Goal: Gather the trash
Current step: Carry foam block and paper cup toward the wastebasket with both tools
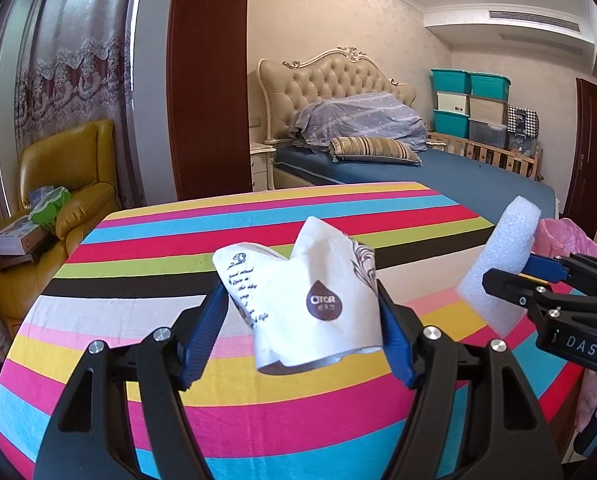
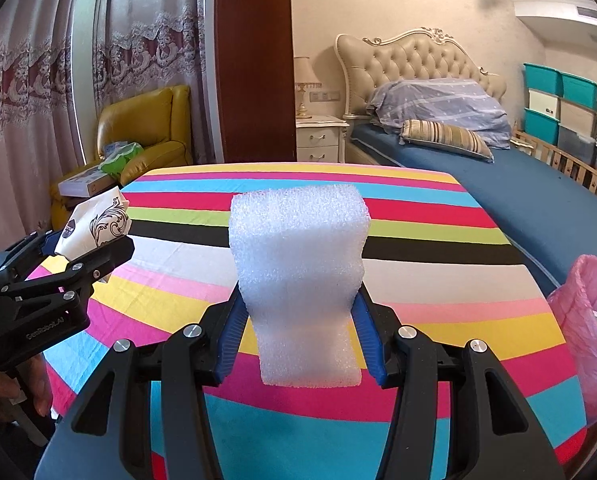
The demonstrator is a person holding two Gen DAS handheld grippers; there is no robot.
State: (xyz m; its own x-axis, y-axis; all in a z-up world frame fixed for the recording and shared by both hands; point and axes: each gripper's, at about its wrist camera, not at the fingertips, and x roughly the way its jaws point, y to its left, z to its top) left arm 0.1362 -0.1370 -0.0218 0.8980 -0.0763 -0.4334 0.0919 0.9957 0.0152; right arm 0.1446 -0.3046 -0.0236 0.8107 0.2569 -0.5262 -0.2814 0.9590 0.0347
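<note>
A: Item one, left gripper [image 1: 302, 312]. Condition?

B: Jaws part-way closed, blue pads pressed on both flanks of a crumpled white paper cup [image 1: 310, 292] with a brown drop logo. The cup is lifted clear of the striped tablecloth [image 1: 146, 360], its walls creased in at the top. Probably gripped across the body because the squashed rim offers no firm edge.

A: Item two, right gripper [image 2: 300, 316].

B: Jaws narrower than the left, clamped on a white foam block [image 2: 298, 268]. The block stands up between the pads and pinches in at the waist where they bite; soft stock, so it gives under the grip. Also raised off the cloth.

A: Receptacle?

B: Pink plastic bag [image 2: 590, 328], off the right edge of the table, mouth seemingly open toward the right gripper. Sensible placing: both loads can swing right to drop.

A: Why two hands loaded at once?

B: My reading: one trip for two pieces. No other loose trash shows on the cloth.

A: Hazards?

B: The cup could slip if it crushes further; the foam is light and may cling to a pad on release.
</note>
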